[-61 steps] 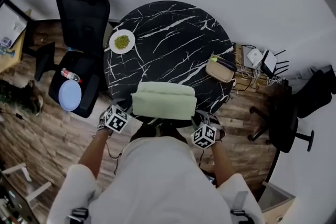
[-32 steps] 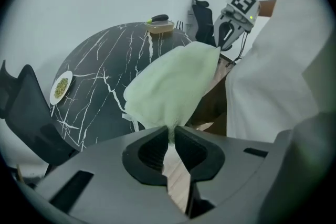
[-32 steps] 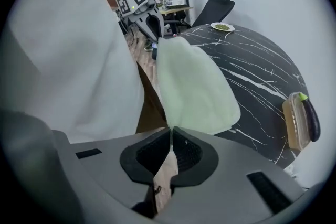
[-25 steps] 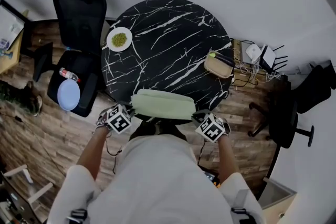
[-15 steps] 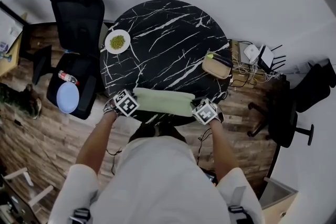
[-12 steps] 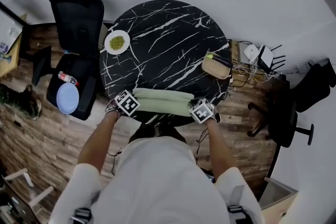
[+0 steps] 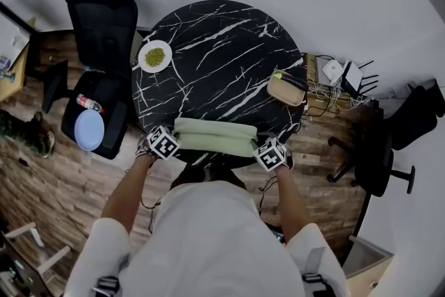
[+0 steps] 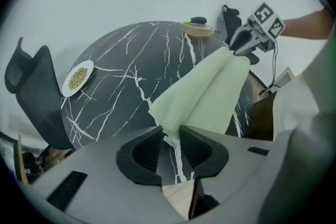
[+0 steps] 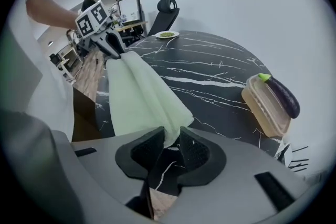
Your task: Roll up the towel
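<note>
Lying along the near edge of the round black marble surface (image 7: 229,52), the pale green towel (image 7: 214,136) forms a long folded band that reaches from one claw to the other. The left claw (image 8: 170,136) has just been opening; its jaws stand apart, released, with the towel's left corner loose between them. The right claw (image 9: 170,140) has likewise just been opening, and the other corner sits in its gap.

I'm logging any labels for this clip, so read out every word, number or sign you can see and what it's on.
Nothing can be read.
Left marker cube, right marker cube: square patterns only, no letters.
Bottle on the chair: label too small.
Monitor: too blurred.
</note>
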`<action>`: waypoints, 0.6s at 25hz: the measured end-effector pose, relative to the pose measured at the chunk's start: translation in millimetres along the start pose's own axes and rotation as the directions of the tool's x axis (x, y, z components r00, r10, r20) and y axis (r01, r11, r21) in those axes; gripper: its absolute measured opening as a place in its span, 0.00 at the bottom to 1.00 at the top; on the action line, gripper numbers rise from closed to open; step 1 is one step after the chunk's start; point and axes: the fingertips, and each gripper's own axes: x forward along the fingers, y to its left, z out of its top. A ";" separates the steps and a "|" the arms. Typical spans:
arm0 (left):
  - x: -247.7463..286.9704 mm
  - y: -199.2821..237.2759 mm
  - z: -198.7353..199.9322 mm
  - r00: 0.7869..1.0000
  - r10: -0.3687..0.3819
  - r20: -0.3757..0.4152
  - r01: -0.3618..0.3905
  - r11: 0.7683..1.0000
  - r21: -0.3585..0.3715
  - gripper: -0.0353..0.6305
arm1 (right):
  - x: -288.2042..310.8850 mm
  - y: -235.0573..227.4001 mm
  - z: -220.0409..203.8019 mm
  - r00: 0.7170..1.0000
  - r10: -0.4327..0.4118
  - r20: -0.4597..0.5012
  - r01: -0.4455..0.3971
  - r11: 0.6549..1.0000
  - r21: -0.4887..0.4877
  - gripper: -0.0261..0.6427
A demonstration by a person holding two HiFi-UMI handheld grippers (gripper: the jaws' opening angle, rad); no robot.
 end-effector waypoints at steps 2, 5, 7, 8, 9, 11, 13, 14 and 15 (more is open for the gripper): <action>-7.0 1.8 -5.1 1.000 -0.003 0.022 0.004 0.999 -0.041 0.24 | -10.3 -3.6 0.3 0.999 0.000 0.035 -0.001 0.999 0.032 0.19; -21.7 7.5 -6.3 0.997 0.025 0.079 -0.018 0.995 -0.096 0.25 | -28.3 -12.7 2.8 0.995 -0.041 0.093 0.035 0.997 0.070 0.19; -31.0 15.3 -9.3 0.992 0.071 0.100 -0.058 0.989 -0.134 0.19 | -39.9 -21.0 4.3 0.987 -0.088 0.132 0.075 0.992 0.098 0.15; -35.7 19.7 -11.8 0.990 0.096 0.107 -0.078 0.985 -0.157 0.16 | -46.4 -25.3 5.9 0.981 -0.114 0.158 0.095 0.988 0.123 0.15; -41.4 23.9 -13.1 0.986 0.116 0.118 -0.094 0.979 -0.181 0.16 | -53.7 -29.9 8.8 0.971 -0.143 0.190 0.114 0.982 0.152 0.13; -56.7 32.4 -10.3 0.977 0.152 0.150 -0.114 0.965 -0.238 0.14 | -72.0 -39.4 21.4 0.939 -0.205 0.275 0.152 0.968 0.201 0.11; -74.9 39.9 -1.7 0.965 0.183 0.188 -0.121 0.947 -0.299 0.09 | -99.2 -44.9 48.7 0.886 -0.256 0.387 0.174 0.957 0.233 0.08; -85.5 41.3 6.4 0.957 0.189 0.222 -0.110 0.938 -0.328 0.07 | -115.7 -44.5 67.5 0.852 -0.269 0.450 0.172 0.954 0.245 0.07; -97.8 40.6 18.3 0.944 0.189 0.271 -0.085 0.931 -0.355 0.06 | -133.0 -41.6 88.6 0.814 -0.273 0.513 0.159 0.954 0.255 0.06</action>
